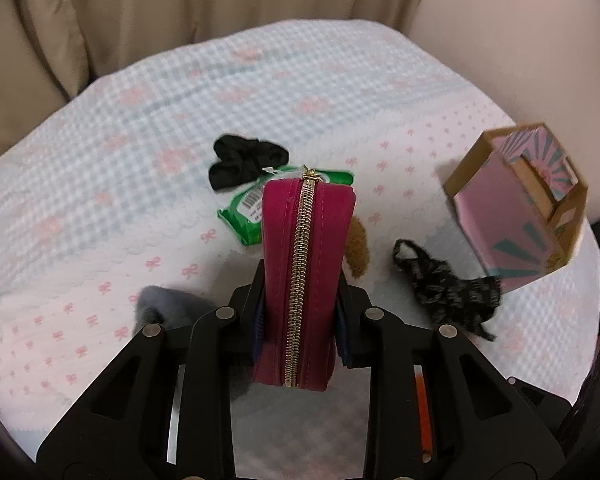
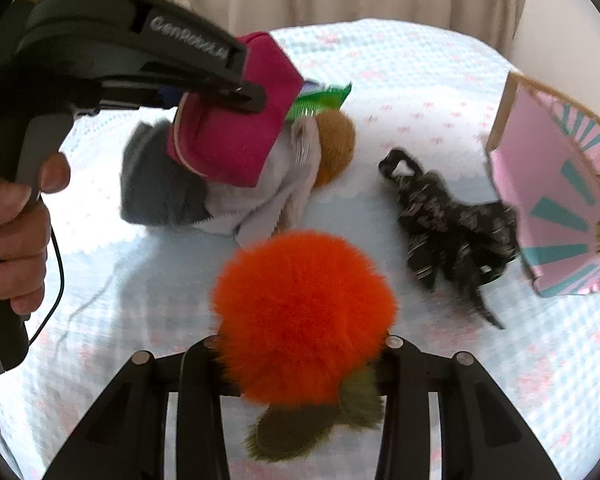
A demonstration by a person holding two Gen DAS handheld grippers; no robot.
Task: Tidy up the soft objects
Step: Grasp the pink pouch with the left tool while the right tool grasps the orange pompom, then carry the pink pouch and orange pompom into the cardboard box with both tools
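My left gripper (image 1: 302, 308) is shut on a magenta zip pouch (image 1: 306, 272) and holds it upright above the bed; it shows in the right wrist view too (image 2: 236, 132). My right gripper (image 2: 300, 364) is shut on a fluffy orange pompom with green leaves (image 2: 304, 316), held above the bed. An open cardboard box with pink lining (image 1: 520, 204) stands at the right, also in the right wrist view (image 2: 556, 188). A dark patterned fabric piece (image 1: 448, 292) (image 2: 452, 224) lies beside the box.
On the blue-and-pink bedspread (image 1: 100, 160) lie a black scrunchie (image 1: 244, 160), a green wipes pack (image 1: 252, 208), a brown fuzzy ball (image 2: 336, 148) and grey-white socks (image 2: 172, 196). Beige curtains (image 1: 180, 0) hang behind.
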